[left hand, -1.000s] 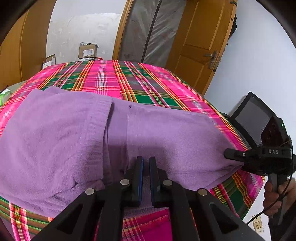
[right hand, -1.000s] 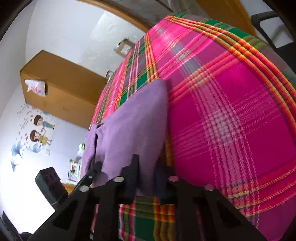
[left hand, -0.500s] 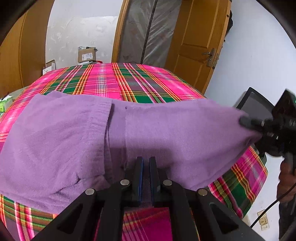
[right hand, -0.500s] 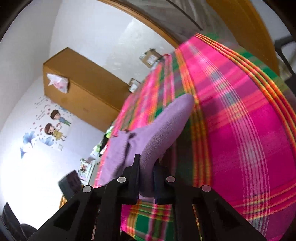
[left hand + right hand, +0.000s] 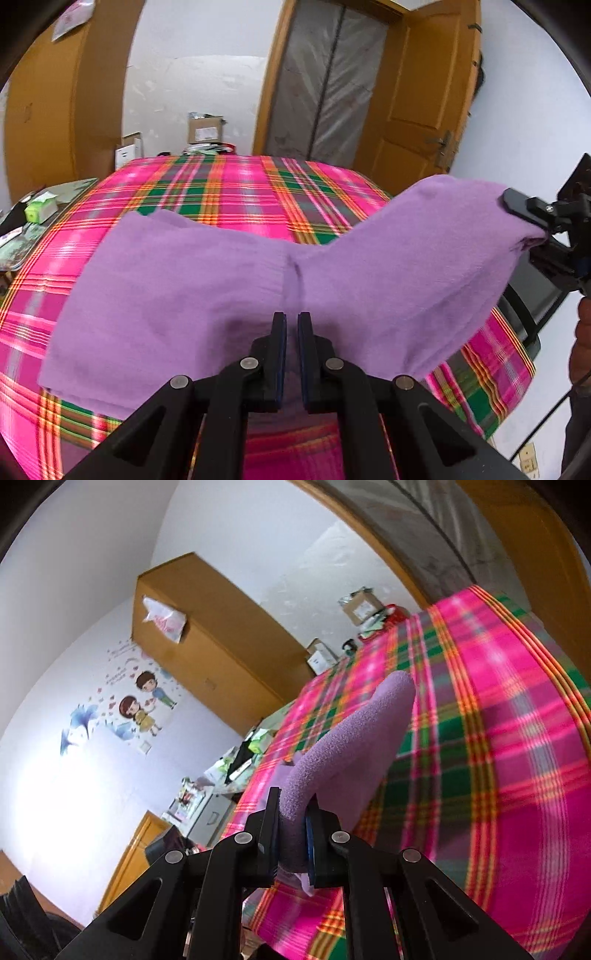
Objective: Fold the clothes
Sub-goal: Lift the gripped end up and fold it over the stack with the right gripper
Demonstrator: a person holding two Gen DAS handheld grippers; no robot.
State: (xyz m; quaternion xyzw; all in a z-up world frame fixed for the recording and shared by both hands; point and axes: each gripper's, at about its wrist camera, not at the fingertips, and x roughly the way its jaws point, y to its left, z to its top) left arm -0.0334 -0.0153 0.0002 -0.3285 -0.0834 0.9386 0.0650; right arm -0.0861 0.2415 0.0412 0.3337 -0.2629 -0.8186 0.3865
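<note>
A purple fleece garment (image 5: 207,288) lies partly on the counter, which is covered with a pink and green plaid cloth (image 5: 229,195); its left portion rests flat on the plaid, while its right portion is raised off the surface. The left tool (image 5: 291,334) is clenched on the garment's near edge close to a seam that runs down the middle, with the cloth pinched in the narrow gap between the two pads. The right tool (image 5: 293,830) grips the far right end of the garment, a thick roll of purple fleece squeezed between its jaws; in the left wrist view that same tool (image 5: 532,218) holds the end up in the air at the right, beyond the counter's edge, so the cloth hangs in a slope from it down to the counter. The step in hand looks like a fold of the right half across onto the left half, with the left tool as the anchor at the middle. The next move probably calls for the right tool to carry its end over and leftward, low enough that the fleece lays itself down without bunching, and to line its edge with the flat left edge before release. The fleece is soft and thick, so it may sag or double under itself if the carry goes slack.
</note>
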